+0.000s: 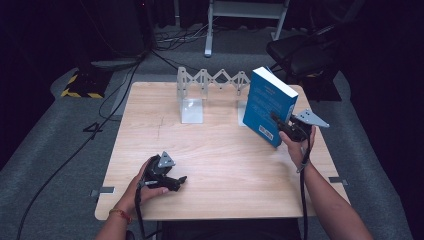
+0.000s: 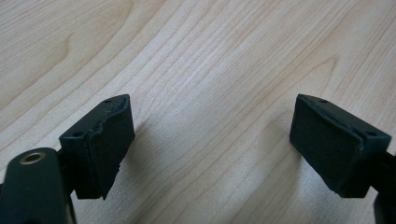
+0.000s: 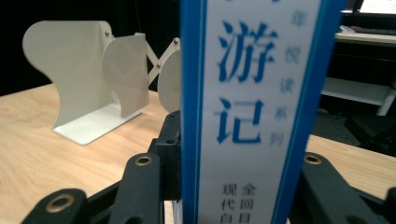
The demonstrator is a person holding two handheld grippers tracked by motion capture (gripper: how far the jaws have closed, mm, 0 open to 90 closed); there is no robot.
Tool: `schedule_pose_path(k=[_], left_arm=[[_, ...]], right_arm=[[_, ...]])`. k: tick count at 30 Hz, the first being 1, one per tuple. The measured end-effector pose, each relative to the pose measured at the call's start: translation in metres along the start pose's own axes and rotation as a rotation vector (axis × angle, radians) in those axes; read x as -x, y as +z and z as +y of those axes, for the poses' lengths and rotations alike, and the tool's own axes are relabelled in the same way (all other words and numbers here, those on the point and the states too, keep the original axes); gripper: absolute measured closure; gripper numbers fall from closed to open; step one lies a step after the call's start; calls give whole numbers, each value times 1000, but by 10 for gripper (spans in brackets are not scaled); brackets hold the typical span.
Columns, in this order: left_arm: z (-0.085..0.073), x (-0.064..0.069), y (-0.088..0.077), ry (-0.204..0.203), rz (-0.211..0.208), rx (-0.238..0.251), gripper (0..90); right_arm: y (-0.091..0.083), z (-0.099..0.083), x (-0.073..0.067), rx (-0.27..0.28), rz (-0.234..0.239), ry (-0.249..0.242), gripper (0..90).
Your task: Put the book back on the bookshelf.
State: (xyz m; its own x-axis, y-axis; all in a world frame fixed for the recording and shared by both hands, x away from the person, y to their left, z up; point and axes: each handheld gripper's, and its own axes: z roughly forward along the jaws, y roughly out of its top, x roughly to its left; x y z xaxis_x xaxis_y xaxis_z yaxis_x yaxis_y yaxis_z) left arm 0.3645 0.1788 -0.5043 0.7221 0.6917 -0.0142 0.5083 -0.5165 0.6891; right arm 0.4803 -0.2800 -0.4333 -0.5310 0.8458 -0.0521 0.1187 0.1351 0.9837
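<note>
A blue book point(image 1: 267, 102) with a white spine and blue print point(image 3: 252, 93) stands tilted over the right side of the wooden table point(image 1: 225, 160). My right gripper point(image 1: 276, 122) is shut on its lower end, with the book's spine between the jaws point(image 3: 233, 158). A white folding metal book rack point(image 1: 210, 80) stands at the far edge, just left of and behind the book point(image 3: 79, 79). Near the front left of the table, my left gripper point(image 1: 180, 181) lies low with its jaws open and only bare wood between its pads point(image 2: 212, 140).
A black chair point(image 1: 300, 52) stands behind the table's right corner. Cables point(image 1: 125, 85) trail over the grey floor on the left. The legs of a white frame point(image 1: 207, 30) stand at the back. The table's front edge is close to the left hand.
</note>
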Motion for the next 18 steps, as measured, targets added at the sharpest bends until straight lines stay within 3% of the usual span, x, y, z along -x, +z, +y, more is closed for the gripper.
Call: schedule_pose_path(k=[10,18], left_arm=[[0,0,0,0,-2,-2,143],[0,0,0,0,1,0,143]], right_arm=[[-9,-10,6,-30,17,-5,601],[-13,-15,7,-68,14,-28,538]])
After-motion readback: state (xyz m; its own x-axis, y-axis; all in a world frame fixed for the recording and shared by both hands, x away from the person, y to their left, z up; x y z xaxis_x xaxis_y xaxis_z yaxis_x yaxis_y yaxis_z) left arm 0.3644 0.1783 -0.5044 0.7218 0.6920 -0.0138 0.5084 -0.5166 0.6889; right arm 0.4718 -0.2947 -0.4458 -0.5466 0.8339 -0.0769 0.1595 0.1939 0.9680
